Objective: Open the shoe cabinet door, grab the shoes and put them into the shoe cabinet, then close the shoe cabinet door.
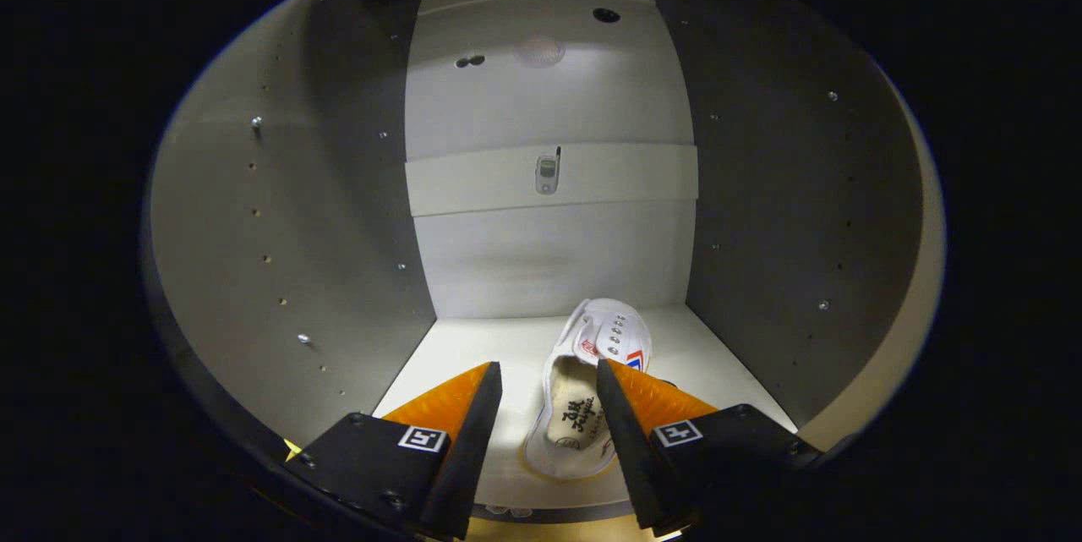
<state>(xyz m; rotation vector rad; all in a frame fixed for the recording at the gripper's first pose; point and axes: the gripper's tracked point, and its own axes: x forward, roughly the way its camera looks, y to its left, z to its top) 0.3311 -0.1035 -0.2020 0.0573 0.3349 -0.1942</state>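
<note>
Interior of the shoe cabinet point(541, 254), seen along my gripper point(549, 381). My fingers stand apart, pressing on nothing. A white shoe point(592, 381) lies on the pale bottom shelf point(473, 347), toe toward the back panel point(549, 102), its heel opening between my fingertips. Grey side walls point(279, 229) carry rows of peg holes; a horizontal rail point(625, 174) crosses the back panel.

- The inside of a household shoe cabinet point(549, 246) is shown, in the middle of the frame.
- Pale side panels are drilled with rows of shelf-pin holes.
- A white shoe point(592, 381) lies on the cabinet floor, lower centre.
</note>
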